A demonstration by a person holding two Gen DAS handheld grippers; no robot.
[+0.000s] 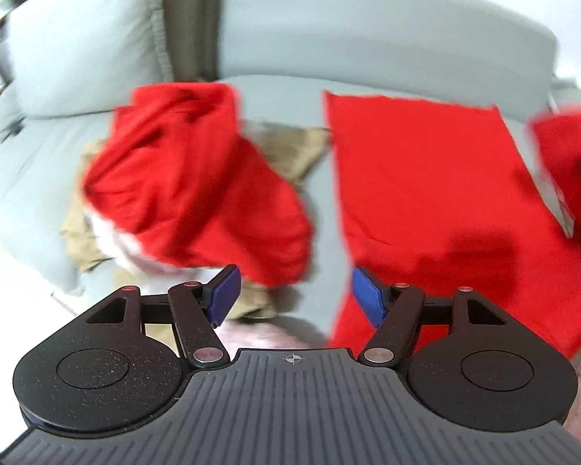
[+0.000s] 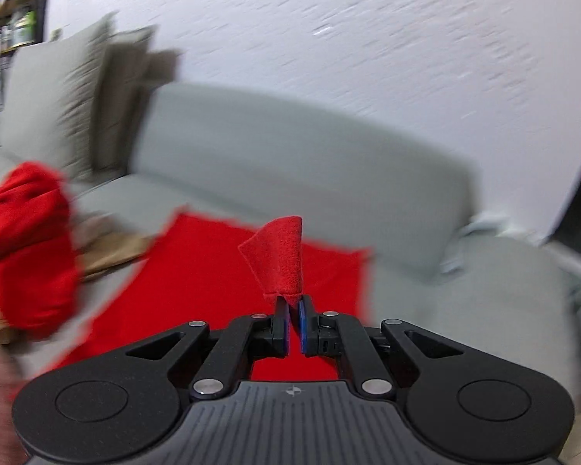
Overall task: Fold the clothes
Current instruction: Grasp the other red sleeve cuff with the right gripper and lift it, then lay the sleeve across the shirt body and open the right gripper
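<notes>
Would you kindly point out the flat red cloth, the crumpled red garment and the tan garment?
flat red cloth [image 1: 426, 178]: left wrist view, middle of its spread surface.
crumpled red garment [image 1: 197, 186]: left wrist view, centre of the bunched heap.
tan garment [image 1: 294, 147]: left wrist view, exposed part beside the heap.

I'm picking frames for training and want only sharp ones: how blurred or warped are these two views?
Left wrist view: the crumpled red garment and flat red cloth are smeared, while the open left gripper stays crisp. Right wrist view: the sofa and wall streak with motion, yet the right gripper and its pinched cloth corner are sharp. Both show fisheye curving at the edges.
</notes>
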